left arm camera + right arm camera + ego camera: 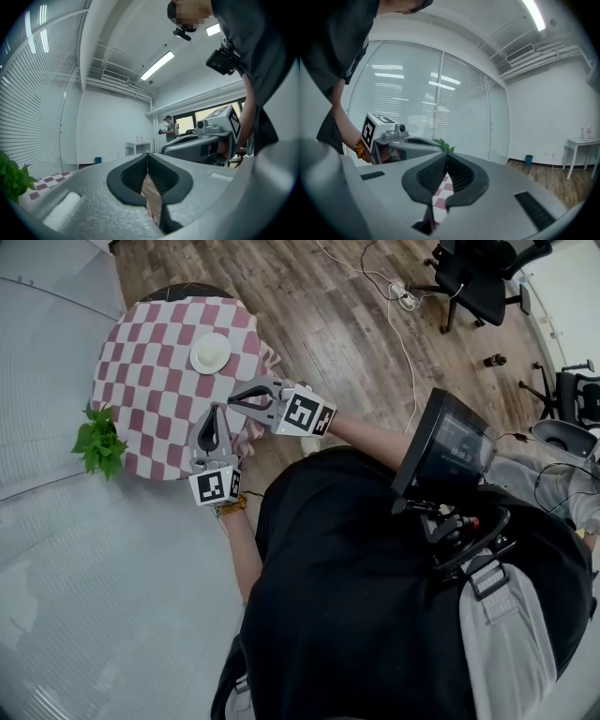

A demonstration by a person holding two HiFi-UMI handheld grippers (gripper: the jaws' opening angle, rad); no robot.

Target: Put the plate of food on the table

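Left gripper (210,418), right gripper (236,399) both closed, empty, over checked table (150,343); plate (211,352) beyond, plant (98,442) beside.

Table (150,413): round, draped in a pink-and-white checked cloth.
Plate of food (211,352): white, round, level, with pale contents.
Place: on the cloth, toward its far side.

Plate (210,352) lies on table (150,399), plant (98,442) just beside.
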